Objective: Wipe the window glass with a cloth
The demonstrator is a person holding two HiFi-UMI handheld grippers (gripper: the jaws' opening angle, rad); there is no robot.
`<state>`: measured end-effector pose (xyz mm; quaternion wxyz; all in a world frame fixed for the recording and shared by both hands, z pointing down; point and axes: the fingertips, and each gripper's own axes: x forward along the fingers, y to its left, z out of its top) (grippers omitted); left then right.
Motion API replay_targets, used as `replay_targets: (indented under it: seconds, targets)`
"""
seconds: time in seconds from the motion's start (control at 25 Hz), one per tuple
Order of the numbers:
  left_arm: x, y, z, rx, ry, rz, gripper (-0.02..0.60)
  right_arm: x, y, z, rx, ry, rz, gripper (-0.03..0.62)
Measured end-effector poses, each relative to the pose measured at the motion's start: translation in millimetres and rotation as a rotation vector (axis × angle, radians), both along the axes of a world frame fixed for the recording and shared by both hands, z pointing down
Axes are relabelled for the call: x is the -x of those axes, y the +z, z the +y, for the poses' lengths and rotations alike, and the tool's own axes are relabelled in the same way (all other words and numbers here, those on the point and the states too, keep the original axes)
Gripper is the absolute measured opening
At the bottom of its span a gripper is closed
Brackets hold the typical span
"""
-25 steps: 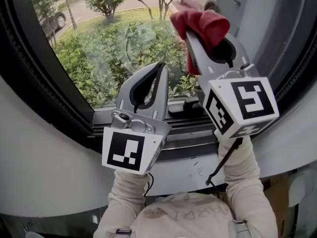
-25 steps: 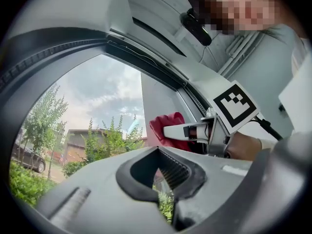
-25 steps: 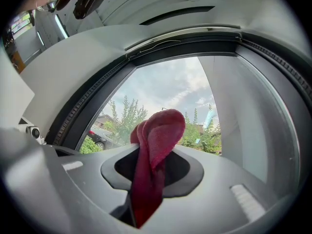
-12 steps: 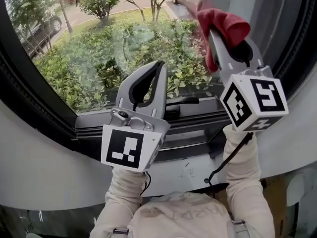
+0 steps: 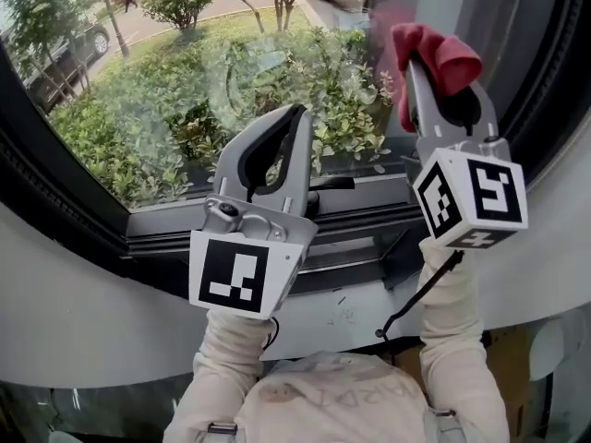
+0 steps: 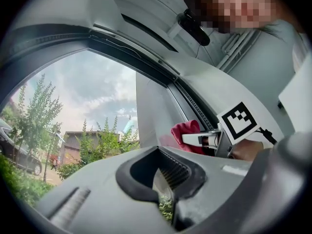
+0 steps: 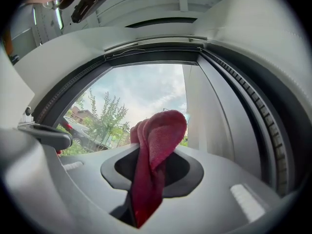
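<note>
The window glass [image 5: 185, 90] fills the upper head view, with green shrubs outside. A red cloth [image 5: 436, 55] is folded over the tips of my right gripper [image 5: 425, 67], which is shut on it and holds it up against the glass near the window's right edge. In the right gripper view the cloth [image 7: 157, 140] hangs from the closed jaws of that gripper [image 7: 148, 172] in front of the glass [image 7: 146, 94]. My left gripper [image 5: 295, 118] is raised lower left of the cloth, shut and empty. The left gripper view looks over its jaws [image 6: 163, 167] at the cloth [image 6: 186, 130] to the right.
A dark rubber seal [image 5: 55, 187] rims the curved window. A black latch handle [image 5: 334, 184] lies on the lower frame [image 5: 360, 212] between the grippers. Below is a white curved wall [image 5: 74, 321]. A grey pillar [image 5: 517, 35] bounds the glass on the right.
My right gripper has carried the red cloth rightward across the glass, toward the window's right edge. The left gripper has stayed about where it was, still shut.
</note>
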<state>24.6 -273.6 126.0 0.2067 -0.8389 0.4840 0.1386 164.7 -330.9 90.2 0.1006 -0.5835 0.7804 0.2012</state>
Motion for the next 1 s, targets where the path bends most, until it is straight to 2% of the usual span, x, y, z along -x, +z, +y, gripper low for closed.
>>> replay_targets:
  seconds: [0.2, 0.4, 0.64, 1.0]
  targets:
    - [3.7, 6.1, -2.1, 0.008, -0.014, -0.013, 0.000, 1.0, 34.1, -1.2, 0.037, -0.031, -0.040, 0.127]
    - [16.4, 10.8, 2.2, -0.002, -0.050, -0.019, 0.000, 14.8, 37.5, 0.8, 0.059, -0.046, -0.072, 0.124]
    - [52.5, 12.6, 9.8, 0.006, -0.075, -0.004, 0.000, 72.7, 32.9, 9.5, 0.051, -0.071, -0.032, 0.124]
    - [134.2, 15.0, 22.4, 0.012, -0.130, 0.005, 0.000, 179.0, 30.1, 25.7, 0.028, -0.114, 0.000, 0.124]
